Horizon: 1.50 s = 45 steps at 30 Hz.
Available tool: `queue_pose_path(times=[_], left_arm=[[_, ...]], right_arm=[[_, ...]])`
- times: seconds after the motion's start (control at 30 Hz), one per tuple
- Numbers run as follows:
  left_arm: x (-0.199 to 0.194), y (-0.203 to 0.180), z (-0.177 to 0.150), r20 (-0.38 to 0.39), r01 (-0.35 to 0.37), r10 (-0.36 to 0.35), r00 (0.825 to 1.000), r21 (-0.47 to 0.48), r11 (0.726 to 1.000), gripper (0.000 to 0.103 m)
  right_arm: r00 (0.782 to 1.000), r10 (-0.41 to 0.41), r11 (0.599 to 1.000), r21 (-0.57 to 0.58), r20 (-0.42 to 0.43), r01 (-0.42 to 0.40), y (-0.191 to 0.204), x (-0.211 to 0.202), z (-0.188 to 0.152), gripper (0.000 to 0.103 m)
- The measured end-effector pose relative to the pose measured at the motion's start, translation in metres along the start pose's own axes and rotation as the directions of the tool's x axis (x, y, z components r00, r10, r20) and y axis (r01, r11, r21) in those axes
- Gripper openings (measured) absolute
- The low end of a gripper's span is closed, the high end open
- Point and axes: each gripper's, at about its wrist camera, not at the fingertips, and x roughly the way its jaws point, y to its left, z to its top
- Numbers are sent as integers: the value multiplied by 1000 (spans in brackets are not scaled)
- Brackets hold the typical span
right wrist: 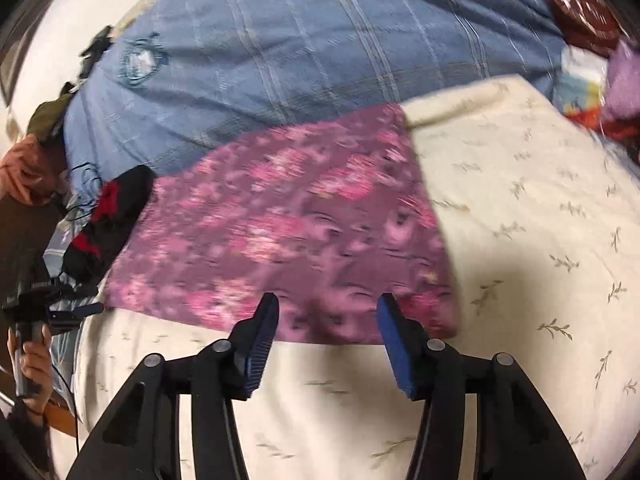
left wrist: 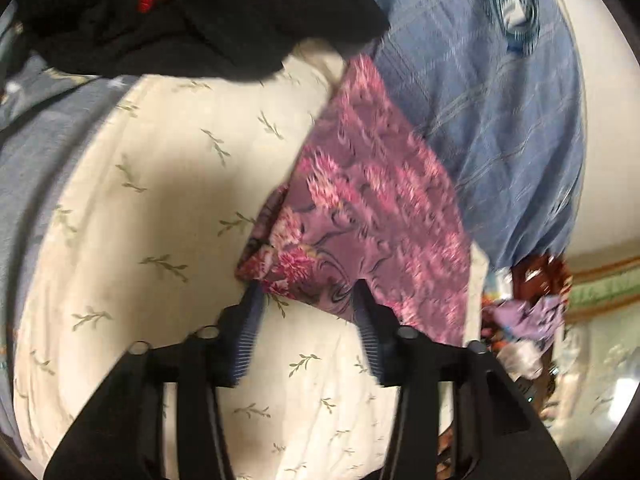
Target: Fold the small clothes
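Observation:
A small purple cloth with pink flowers (left wrist: 368,216) lies flat on a cream pillow with a leaf print (left wrist: 160,208). My left gripper (left wrist: 308,292) is open, its fingertips at the cloth's near corner, holding nothing. In the right wrist view the same cloth (right wrist: 280,224) lies spread on the cream pillow (right wrist: 532,240). My right gripper (right wrist: 328,308) is open with its fingertips over the cloth's near edge, holding nothing. Both views are blurred by motion.
A blue plaid sheet (left wrist: 492,100) lies beyond the cloth; it also shows in the right wrist view (right wrist: 304,52). A black and red garment (left wrist: 180,12) lies at the pillow's far end (right wrist: 108,216). The person's left hand and gripper (right wrist: 36,320) show at the left edge. Clutter (left wrist: 528,304) sits at the bedside.

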Motion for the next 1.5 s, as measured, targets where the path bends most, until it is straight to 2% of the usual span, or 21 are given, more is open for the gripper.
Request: queue_pose_path(times=[0.03,0.07,0.13,0.27,0.37,0.5,0.57,0.7,0.77,0.8,0.83,0.93,1.13,1.3,1.43,1.47,1.5], left_arm=[[-2,3,-1,0,22,-22,1000,-25,999,63],[-1,4,-1,-8,51,-51,999,-49,998,65],[4,8,-6,-40,84,-88,995,-76,994,66],[29,14,-7,-97,101,-114,989,-125,987,66],[33,14,3,-80,148,-162,983,-158,976,66],[31,18,19,-78,145,-160,984,-174,974,66],[34,19,29,-87,135,-153,984,-182,974,66],[28,16,47,-93,143,-156,983,-134,981,66],[18,15,55,-61,145,-151,987,-88,985,66],[16,15,59,-52,145,-149,987,-76,987,72],[16,15,64,-54,134,-138,989,-69,989,82],[30,12,85,-82,63,-66,994,-39,997,82],[74,-22,129,-179,4,7,984,61,998,82],[111,-59,148,-234,-48,94,968,197,979,83],[129,-79,154,-250,-92,174,952,305,948,82],[130,-85,152,-247,-91,182,952,338,937,81],[131,-91,151,-242,-83,181,953,366,927,64]], right_arm=[[1000,6,1000,-29,-2,-6,11,0,-2,63],[1000,11,997,-74,-12,-12,29,4,-4,63],[999,20,991,-133,-36,-25,54,13,-10,63],[996,45,969,-239,-75,-61,106,31,-23,62],[996,42,947,-314,-78,-65,137,37,-30,63],[999,21,879,-476,-50,-42,183,47,-40,66],[999,16,858,-513,-42,-36,199,54,-41,68],[999,-9,820,-572,-33,-11,227,72,-42,69],[999,-44,772,-635,-6,30,244,81,-49,70],[998,-55,749,-661,9,47,250,85,-52,71],[997,-67,715,-696,25,65,260,90,-58,71],[994,-96,649,-753,60,108,281,104,-71,71],[970,-150,513,-823,193,243,307,122,-82,74],[951,-162,453,-836,265,310,313,133,-78,77],[946,-147,433,-841,289,325,314,141,-71,76],[945,-144,434,-839,295,328,314,142,-68,73],[945,-139,435,-839,297,327,313,144,-65,59]])
